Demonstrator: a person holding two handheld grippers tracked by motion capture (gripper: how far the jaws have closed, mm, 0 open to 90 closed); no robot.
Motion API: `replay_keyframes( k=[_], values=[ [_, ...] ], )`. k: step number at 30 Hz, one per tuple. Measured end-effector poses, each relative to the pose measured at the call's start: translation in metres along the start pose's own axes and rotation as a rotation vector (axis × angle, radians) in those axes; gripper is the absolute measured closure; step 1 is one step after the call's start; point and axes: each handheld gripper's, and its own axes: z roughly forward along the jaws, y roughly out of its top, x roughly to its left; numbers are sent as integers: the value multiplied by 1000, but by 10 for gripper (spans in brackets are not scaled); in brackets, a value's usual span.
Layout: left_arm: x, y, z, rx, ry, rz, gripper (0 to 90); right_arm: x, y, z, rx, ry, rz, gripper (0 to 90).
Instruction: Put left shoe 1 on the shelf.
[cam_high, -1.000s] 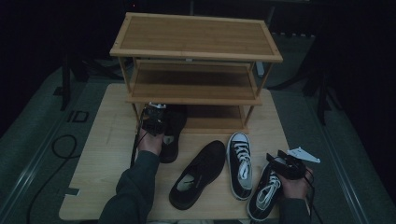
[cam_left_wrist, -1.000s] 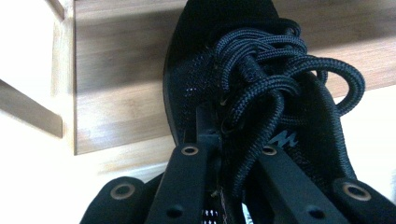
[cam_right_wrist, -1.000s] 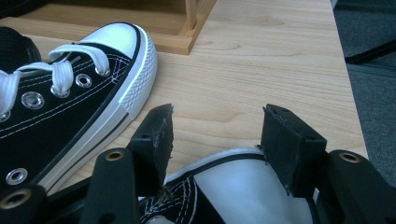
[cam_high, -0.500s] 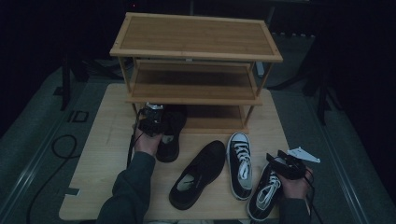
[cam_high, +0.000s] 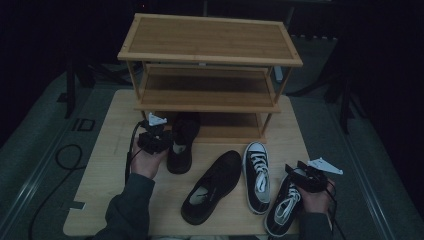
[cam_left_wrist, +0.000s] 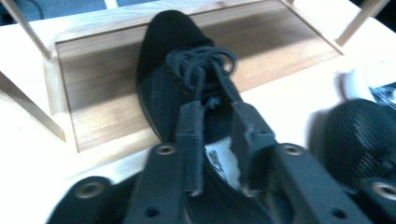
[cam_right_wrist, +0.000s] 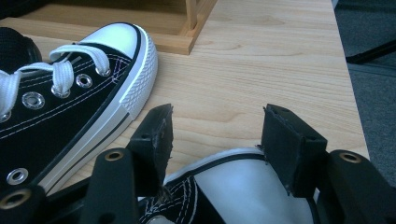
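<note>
Left claw grips black shoe at its tongue.

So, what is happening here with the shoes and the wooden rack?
A person is putting shoes on a three-level wooden rack standing on a table. The left gripper has its jaws closed on the tongue of a black shoe, whose toe already lies on the bottom shelf. The right gripper hangs with open jaws above the toe of a black-and-white sneaker. Its twin sneaker and a second black shoe lie on the table.
</note>
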Motion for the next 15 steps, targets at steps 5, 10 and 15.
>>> replay_keyframes(
  k=[5, 10, 15],
  values=[
    [-6, -13, -10, 17, -14, 29, 899, 0, 0, 0, -1, 0, 0, 431],
    [-10, -27, -21, 12, -28, 31, 899, 0, 0, 0, -2, 1, 2, 431],
    [-15, -42, -25, 26, -19, 43, 899, 0, 0, 0, -3, 1, 1, 431]
  ],
)
